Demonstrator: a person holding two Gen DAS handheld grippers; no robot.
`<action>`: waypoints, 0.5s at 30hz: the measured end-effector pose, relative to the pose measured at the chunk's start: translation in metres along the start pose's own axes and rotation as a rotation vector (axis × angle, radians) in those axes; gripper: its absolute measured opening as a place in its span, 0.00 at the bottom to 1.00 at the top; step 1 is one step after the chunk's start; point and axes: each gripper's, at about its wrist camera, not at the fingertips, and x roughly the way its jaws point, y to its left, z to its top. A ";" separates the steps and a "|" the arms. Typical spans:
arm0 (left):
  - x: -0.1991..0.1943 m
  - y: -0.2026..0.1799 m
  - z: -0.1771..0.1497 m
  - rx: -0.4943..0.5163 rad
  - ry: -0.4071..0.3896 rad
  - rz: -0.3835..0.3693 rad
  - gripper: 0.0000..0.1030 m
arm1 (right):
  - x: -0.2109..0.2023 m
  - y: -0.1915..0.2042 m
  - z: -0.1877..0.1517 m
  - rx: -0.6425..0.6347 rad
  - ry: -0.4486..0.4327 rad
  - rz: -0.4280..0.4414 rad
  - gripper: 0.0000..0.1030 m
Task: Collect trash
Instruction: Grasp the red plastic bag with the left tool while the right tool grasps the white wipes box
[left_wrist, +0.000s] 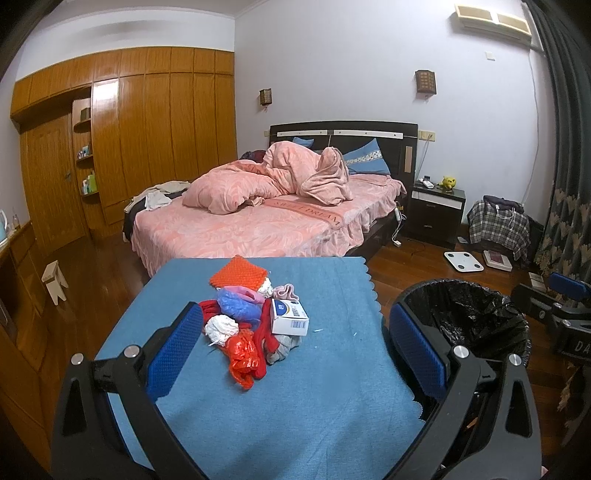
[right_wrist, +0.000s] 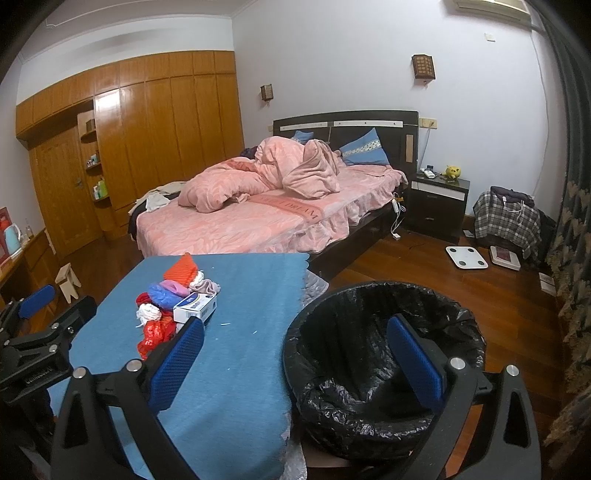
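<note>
crinkled trash pile, black-lined round bin

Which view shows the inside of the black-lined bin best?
The right wrist view: the bin sits nearly whole in frame, liner interior visible and looking empty. The left wrist view catches only part behind its own finger at the table's edge.

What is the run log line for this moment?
left claw: open, empty | right claw: open, empty | trash: on table | bin: empty

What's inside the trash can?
The trash can holds only a crinkled black bag liner, with no trash showing. The right gripper's finger hides part of the bottom.
</note>
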 end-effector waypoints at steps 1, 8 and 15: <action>0.000 0.000 0.000 0.000 0.001 0.000 0.95 | 0.000 0.000 0.001 0.000 0.002 0.001 0.94; -0.004 0.008 0.004 -0.005 -0.008 0.025 0.95 | 0.013 0.016 -0.009 -0.008 -0.007 0.025 0.94; 0.024 0.047 -0.015 -0.025 0.004 0.119 0.95 | 0.053 0.046 -0.018 -0.025 -0.009 0.072 0.94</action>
